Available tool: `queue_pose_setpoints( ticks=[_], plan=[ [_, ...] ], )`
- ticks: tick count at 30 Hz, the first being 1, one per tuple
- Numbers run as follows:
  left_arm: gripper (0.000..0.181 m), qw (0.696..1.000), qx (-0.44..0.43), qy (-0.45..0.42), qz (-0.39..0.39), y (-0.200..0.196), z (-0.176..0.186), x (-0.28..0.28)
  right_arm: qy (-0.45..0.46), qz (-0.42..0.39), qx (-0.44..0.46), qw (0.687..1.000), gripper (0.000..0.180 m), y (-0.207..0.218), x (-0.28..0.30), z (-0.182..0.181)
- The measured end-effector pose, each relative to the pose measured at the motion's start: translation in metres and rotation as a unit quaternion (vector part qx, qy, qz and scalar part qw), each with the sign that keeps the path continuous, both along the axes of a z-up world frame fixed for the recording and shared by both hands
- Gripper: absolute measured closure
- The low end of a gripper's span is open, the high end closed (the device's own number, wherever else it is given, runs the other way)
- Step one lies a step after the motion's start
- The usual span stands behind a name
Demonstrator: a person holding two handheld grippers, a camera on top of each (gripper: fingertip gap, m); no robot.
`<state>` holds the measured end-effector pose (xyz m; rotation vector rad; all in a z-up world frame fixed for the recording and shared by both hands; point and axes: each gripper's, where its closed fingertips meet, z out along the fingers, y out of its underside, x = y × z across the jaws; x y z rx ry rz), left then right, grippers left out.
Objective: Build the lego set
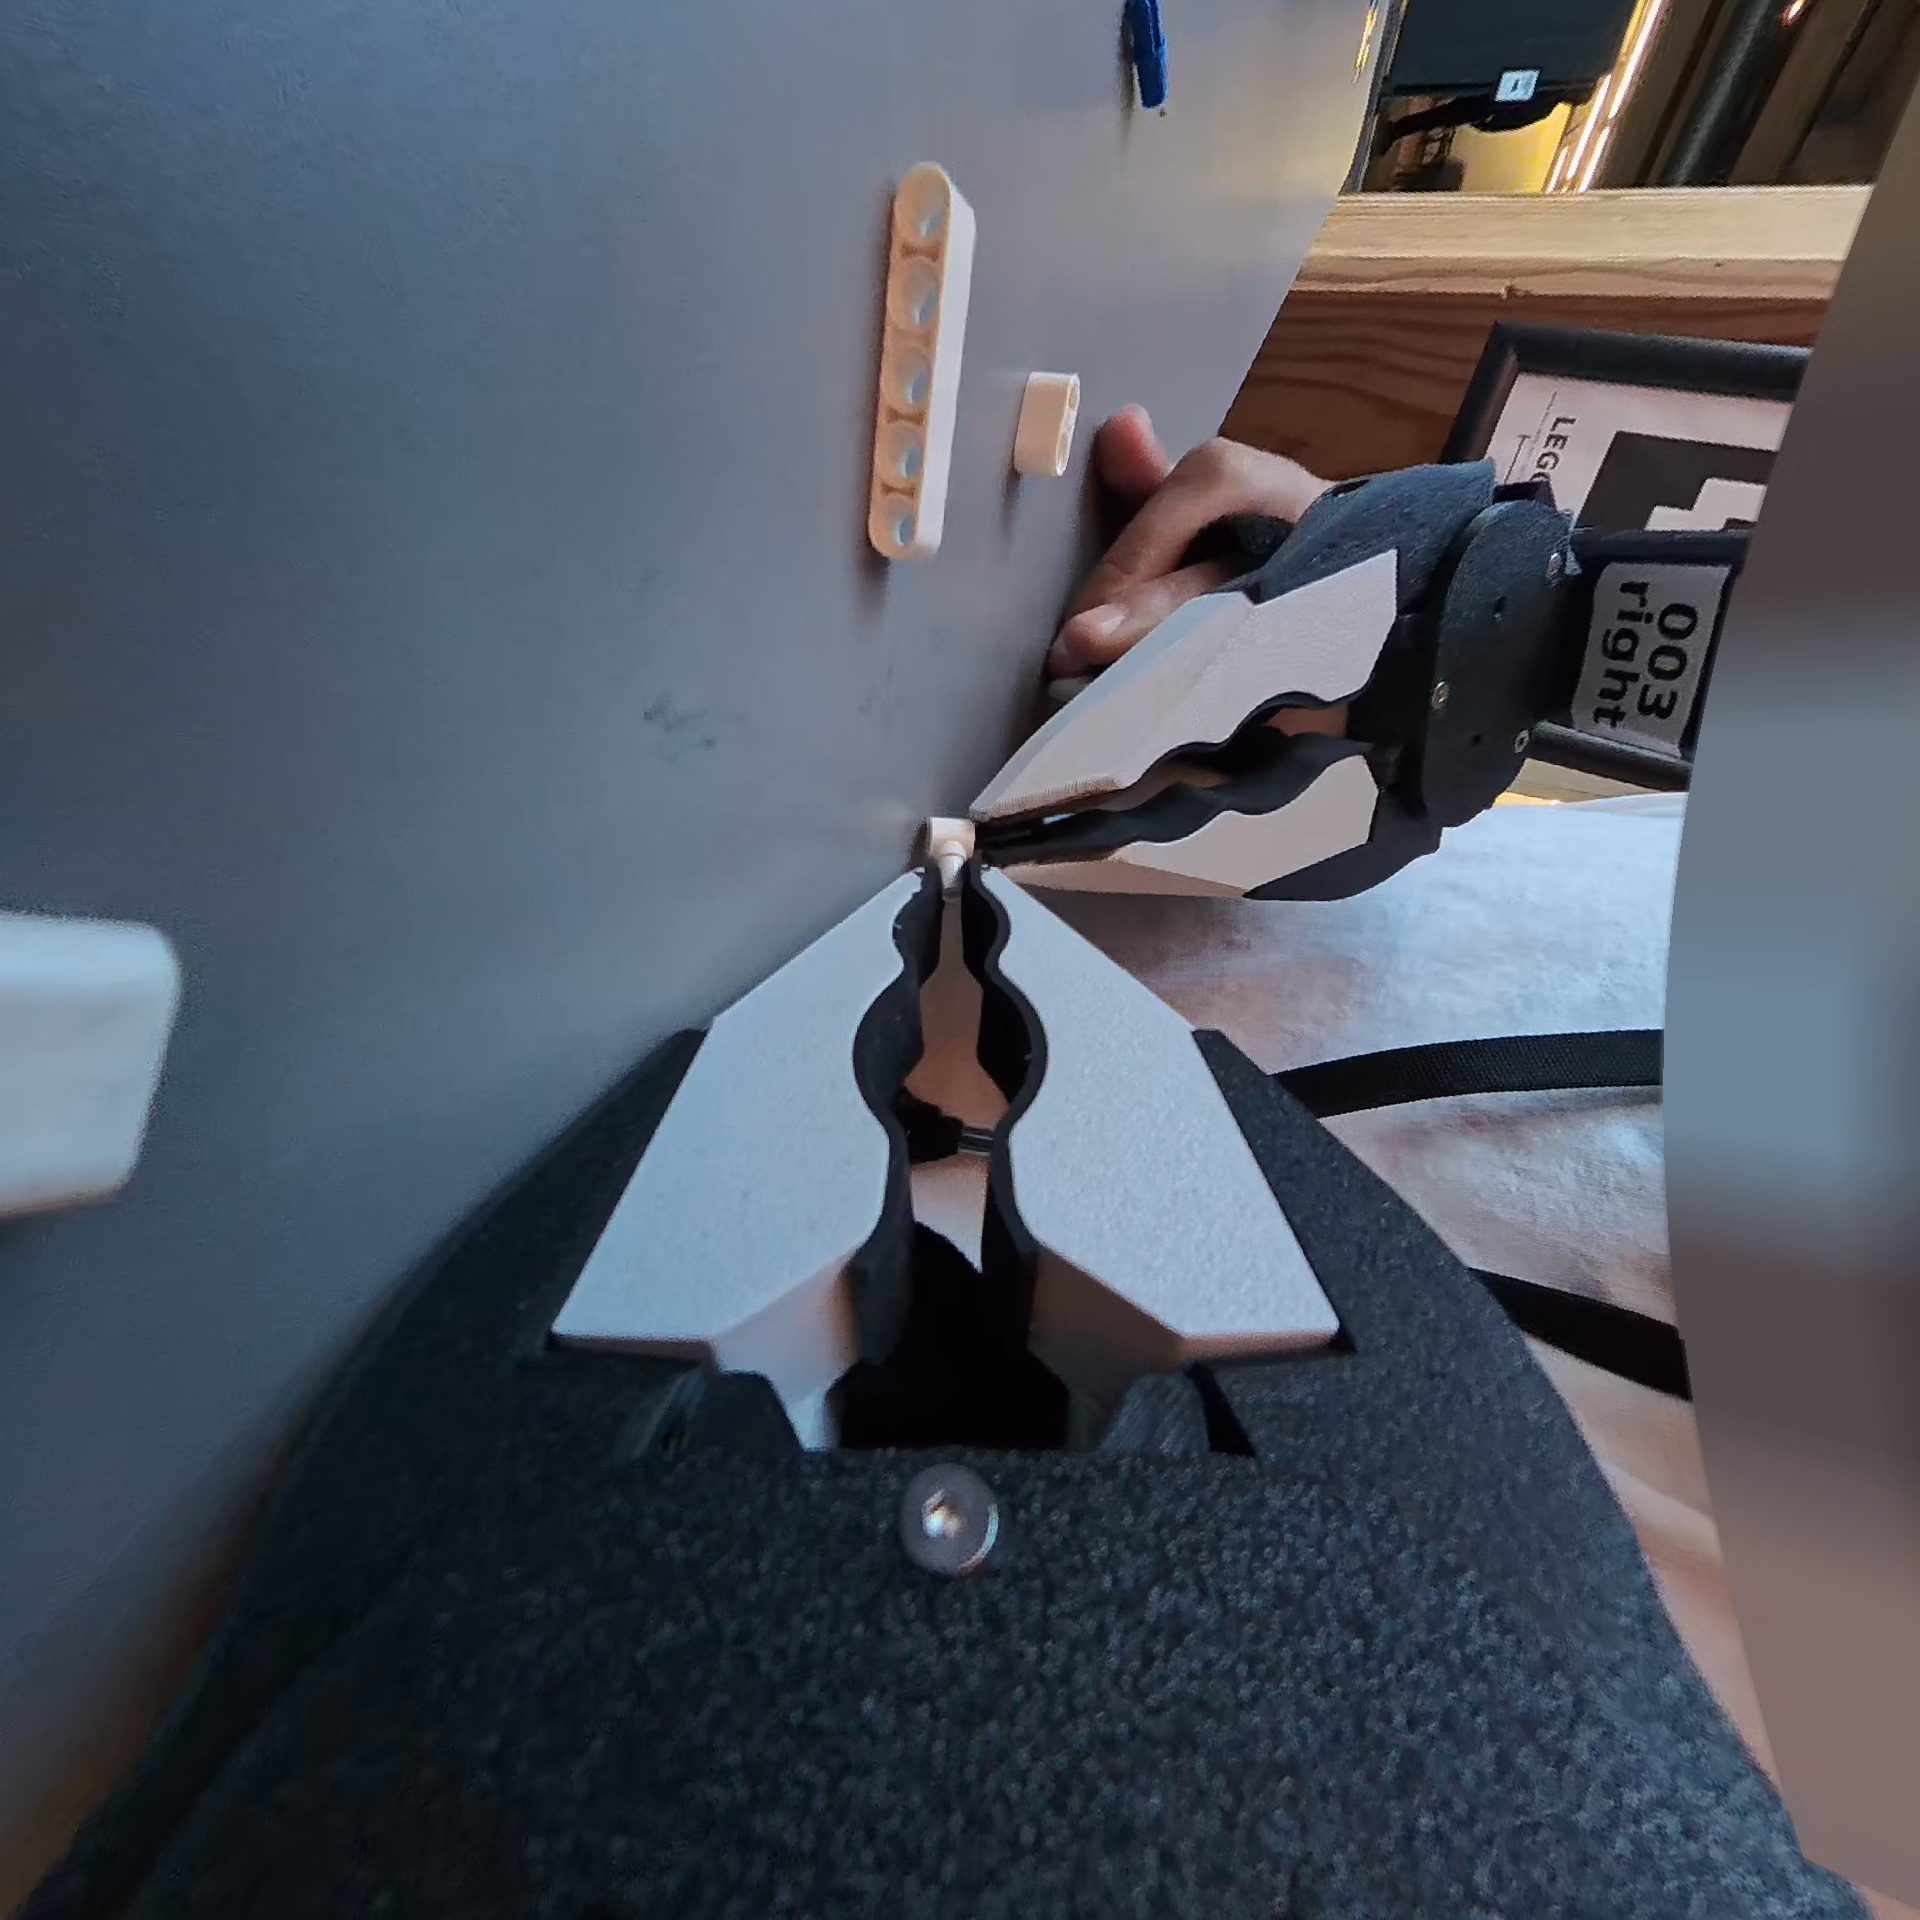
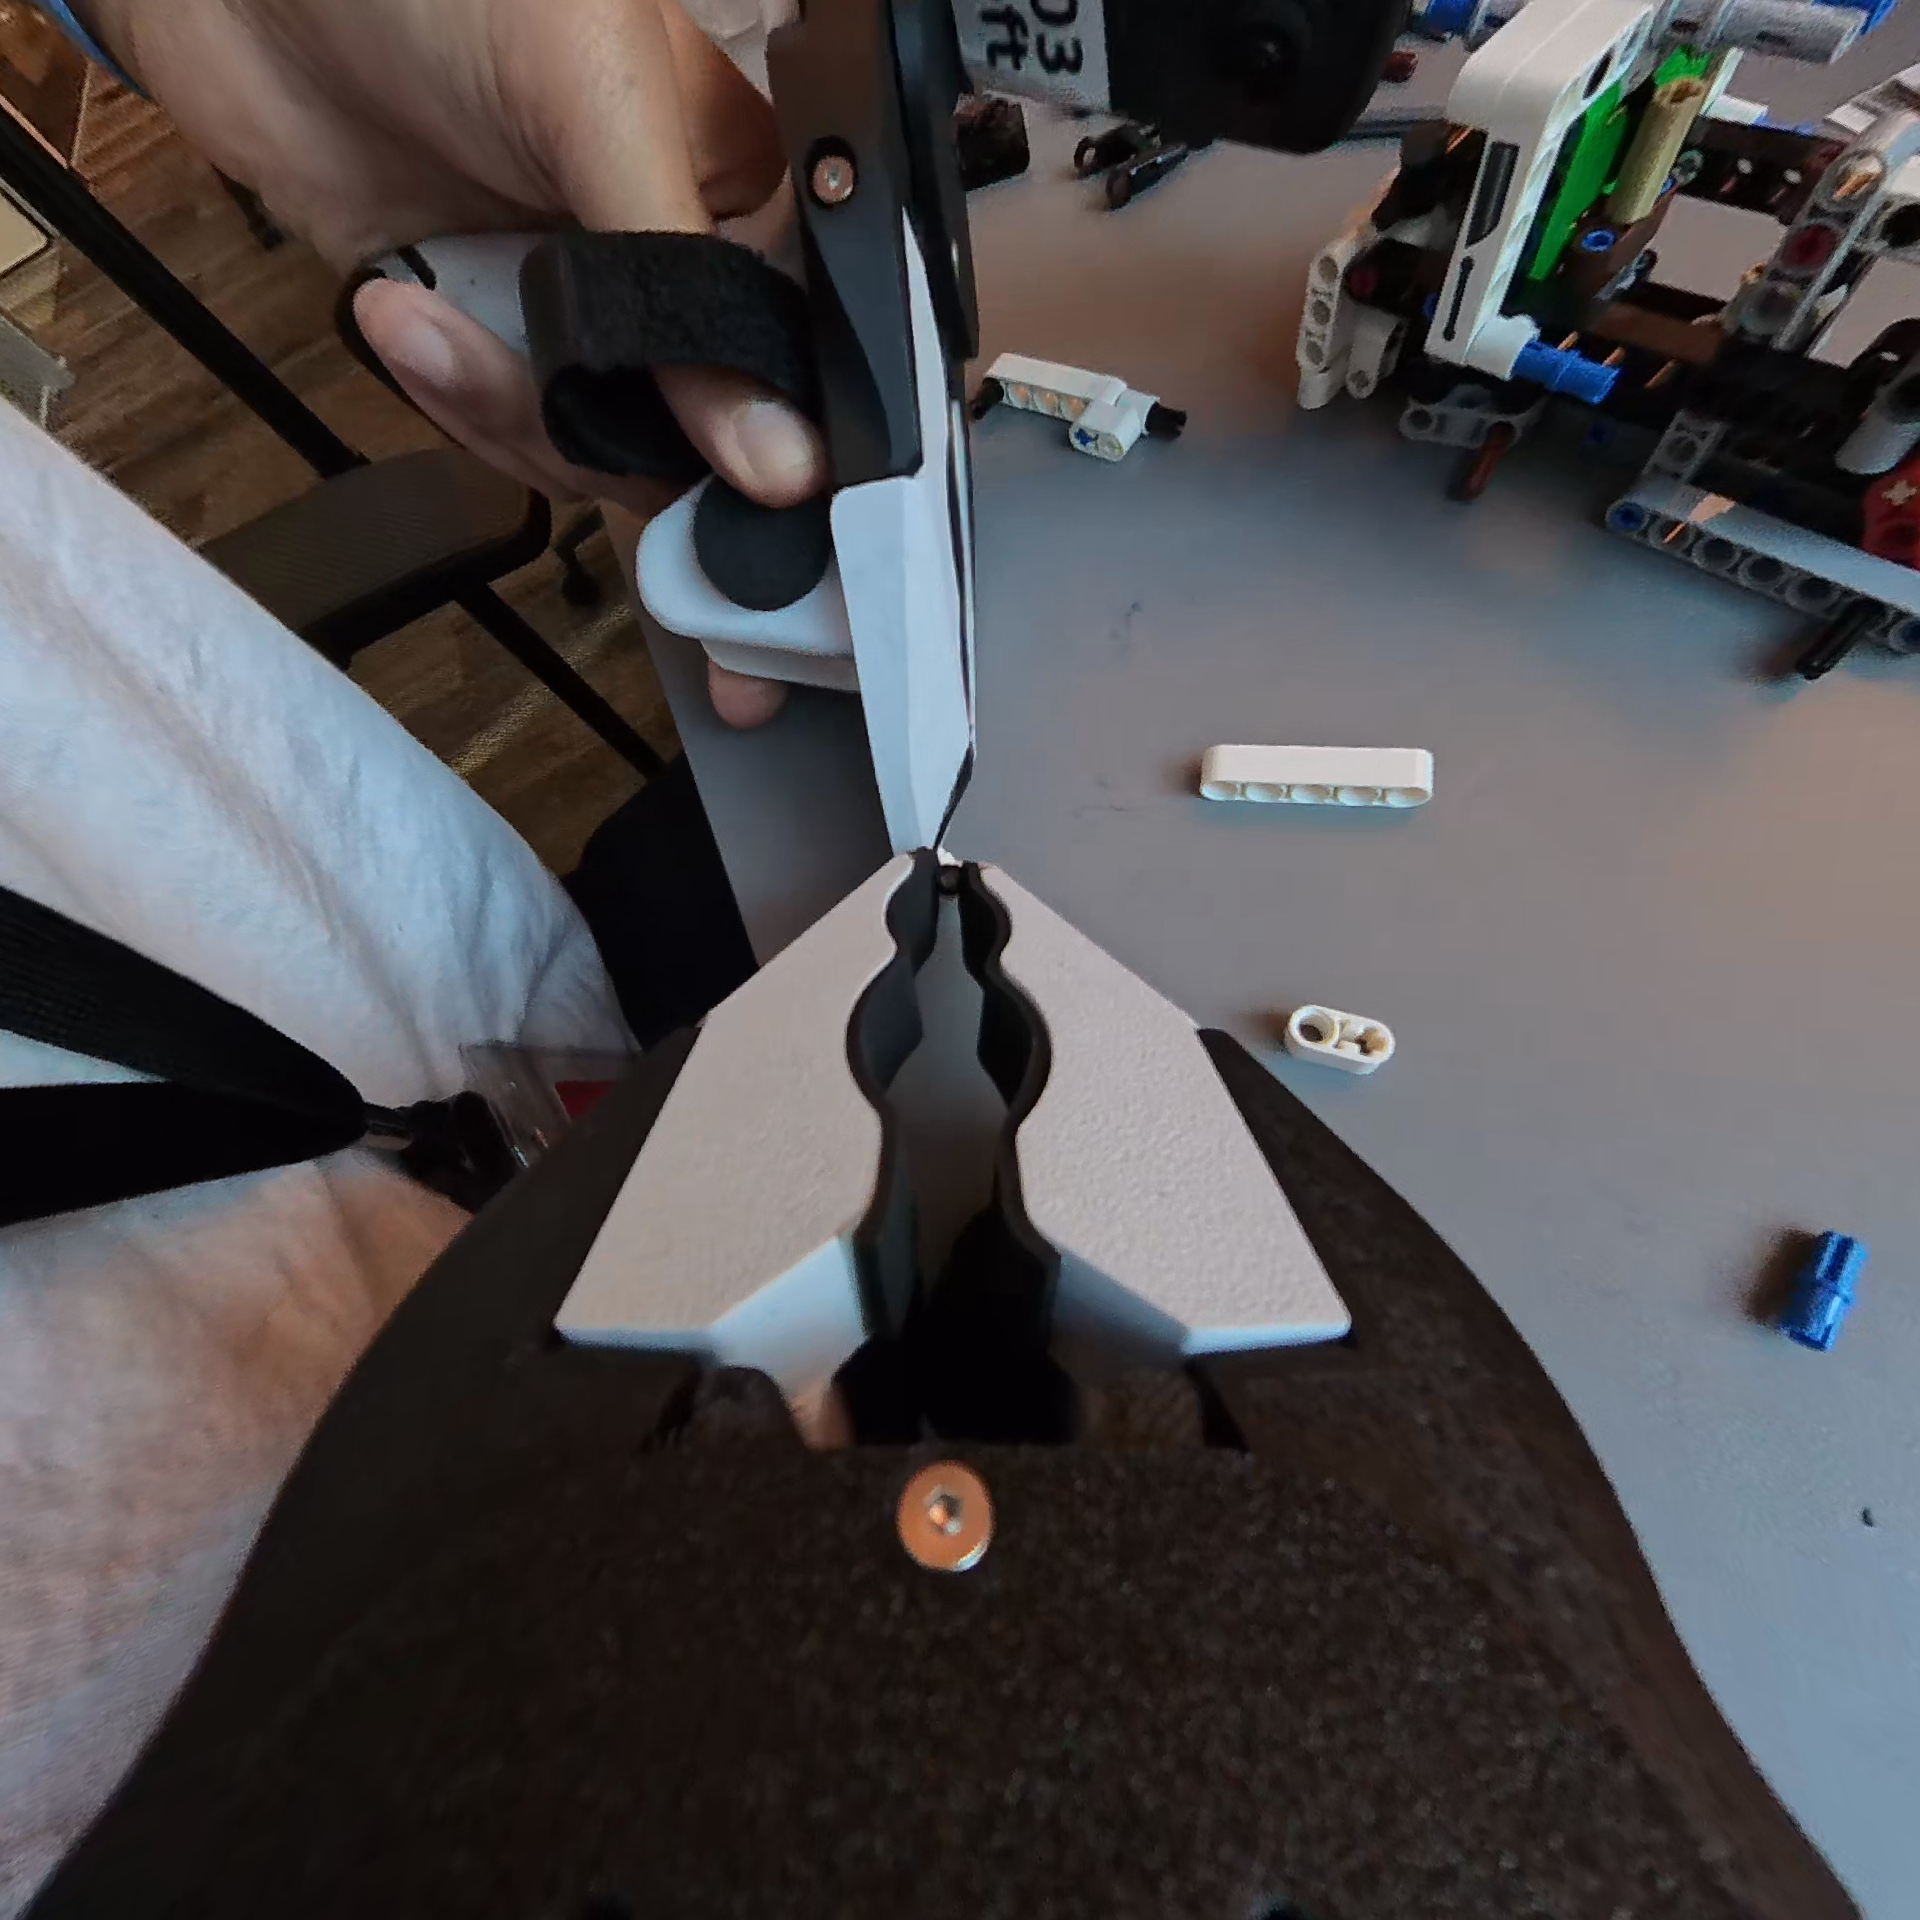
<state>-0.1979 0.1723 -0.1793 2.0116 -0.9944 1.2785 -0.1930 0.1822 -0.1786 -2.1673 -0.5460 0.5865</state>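
My left gripper [image 1: 948, 883] is shut on a small pale pin piece [image 1: 947, 836] that sticks out past its tips, at the near edge of the grey table [image 1: 416, 520]. My right gripper [image 1: 982, 826] comes in from the right, shut, its tips touching that piece. In the right wrist view my right gripper [image 2: 948, 871] is shut on a small dark round piece [image 2: 951, 881], and the left gripper [image 2: 940, 831] comes down from above to meet it tip to tip. A partly built white, green and grey model [image 2: 1662, 260] stands at the far right.
A white five-hole beam [image 2: 1314, 774] [image 1: 920, 358], a small white two-hole connector [image 2: 1340, 1037] [image 1: 1049, 421] and a blue pin [image 2: 1818, 1288] lie loose on the table [image 2: 1455, 1091]. A white beam assembly [image 2: 1081, 400] and black parts [image 2: 1127, 156] lie farther back. A chair [image 2: 395, 561] stands beyond the table edge. The tips of both grippers are at nearly the same place.
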Motion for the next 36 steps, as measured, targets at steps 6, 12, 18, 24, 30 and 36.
queue_pose_setpoints(
  ticks=[6, 12, 18, 24, 30, 36],
  plan=[
    [0.180, 1.000, 0.001, -0.002, -0.007, -0.001, 0.000, 0.000, -0.006, 0.016, 0.023, 1.000, 0.174, 0.002, 0.000, 0.002],
    [0.179, 1.000, -0.002, -0.027, 0.004, 0.000, 0.002, 0.000, 0.029, 0.004, 0.038, 0.999, 0.180, 0.002, 0.006, 0.013],
    [0.180, 0.987, 0.114, -0.111, -0.012, 0.006, 0.006, 0.000, 0.107, -0.054, 0.030, 0.992, 0.178, 0.013, 0.029, 0.030],
    [0.180, 0.914, 0.345, -0.211, -0.024, 0.036, 0.010, 0.003, 0.133, -0.102, 0.059, 0.984, 0.172, 0.020, 0.043, 0.043],
    [0.180, 0.773, 0.554, -0.310, 0.002, 0.047, 0.032, 0.009, 0.087, -0.072, 0.102, 0.988, 0.167, 0.016, 0.015, 0.047],
    [0.180, 0.538, 0.749, -0.386, -0.019, 0.029, 0.064, 0.004, 0.285, -0.021, 0.065, 0.956, 0.160, 0.016, -0.008, 0.079]
  ],
)
